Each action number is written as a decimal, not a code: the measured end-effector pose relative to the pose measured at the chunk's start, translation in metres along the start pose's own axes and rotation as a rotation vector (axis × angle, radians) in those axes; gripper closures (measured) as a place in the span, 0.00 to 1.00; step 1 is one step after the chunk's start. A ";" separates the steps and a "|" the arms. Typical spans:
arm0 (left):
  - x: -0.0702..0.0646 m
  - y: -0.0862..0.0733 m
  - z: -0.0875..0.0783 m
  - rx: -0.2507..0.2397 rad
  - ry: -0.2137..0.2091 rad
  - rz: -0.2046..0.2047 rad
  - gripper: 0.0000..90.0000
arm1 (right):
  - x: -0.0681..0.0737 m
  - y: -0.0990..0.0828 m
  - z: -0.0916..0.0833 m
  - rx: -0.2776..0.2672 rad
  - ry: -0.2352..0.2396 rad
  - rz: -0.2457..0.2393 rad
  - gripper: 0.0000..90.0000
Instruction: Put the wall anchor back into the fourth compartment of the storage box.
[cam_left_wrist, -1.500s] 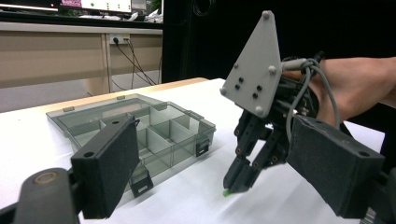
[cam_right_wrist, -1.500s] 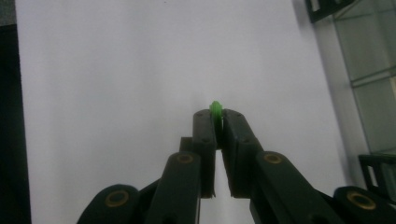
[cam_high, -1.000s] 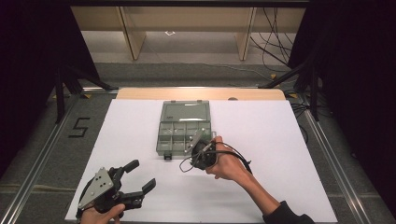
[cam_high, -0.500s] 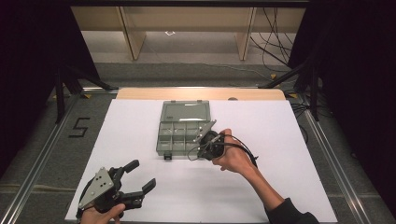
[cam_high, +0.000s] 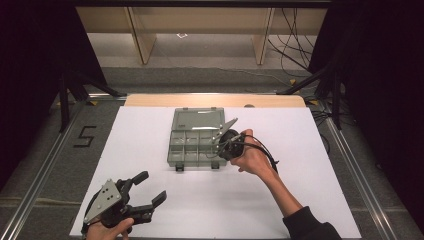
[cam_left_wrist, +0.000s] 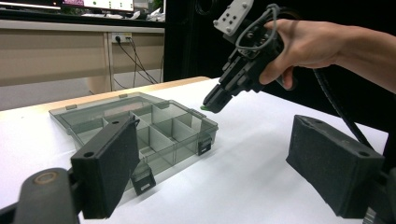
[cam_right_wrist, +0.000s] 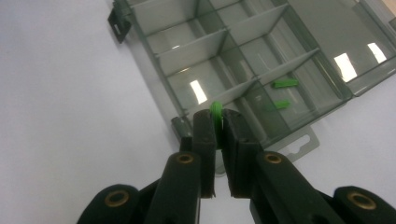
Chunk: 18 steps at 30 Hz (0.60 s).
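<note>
A clear grey compartment box (cam_high: 173, 150) lies open in the middle of the white table, its lid folded back. My right gripper (cam_high: 220, 145) hovers over the box's near right corner, shut on a small green piece (cam_right_wrist: 215, 111). In the left gripper view that green piece (cam_left_wrist: 204, 108) peeks out of the right gripper (cam_left_wrist: 211, 103) just above the box (cam_left_wrist: 187, 125). Two more green pieces (cam_right_wrist: 284, 84) lie in a compartment by the lid. My left gripper (cam_high: 151, 186) rests at the near left of the table, open with nothing between its fingers.
White sheet (cam_high: 300, 150) covers the table, with bare room on either side of the box. Metal rails (cam_high: 350, 165) run along the table's sides. A cable (cam_high: 267, 152) trails from the right gripper. Dark stands and wooden furniture stand beyond the far edge.
My right hand has carried the green piece away from me and to the right, from the box's front edge to its near right corner. The left gripper has stayed put.
</note>
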<state>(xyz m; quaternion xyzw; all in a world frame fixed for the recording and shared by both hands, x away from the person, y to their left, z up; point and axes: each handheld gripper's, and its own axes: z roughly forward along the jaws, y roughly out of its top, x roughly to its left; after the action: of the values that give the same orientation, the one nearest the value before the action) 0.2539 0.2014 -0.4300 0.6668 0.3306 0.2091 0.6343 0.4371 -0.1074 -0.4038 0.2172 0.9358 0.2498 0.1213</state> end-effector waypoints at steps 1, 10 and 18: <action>0.000 0.000 0.000 0.000 0.000 0.001 0.18 | -0.003 0.000 0.001 0.002 0.005 0.003 0.93; 0.000 0.000 0.000 0.003 0.001 0.000 0.18 | -0.020 0.000 0.013 0.032 -0.017 0.037 0.94; 0.000 0.000 0.000 0.001 0.000 0.000 0.18 | -0.031 0.011 0.016 0.037 -0.042 0.048 0.94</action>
<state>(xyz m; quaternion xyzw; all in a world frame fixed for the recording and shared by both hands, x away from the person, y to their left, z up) 0.2540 0.2017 -0.4302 0.6672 0.3306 0.2090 0.6339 0.4732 -0.1066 -0.4076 0.2470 0.9320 0.2305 0.1310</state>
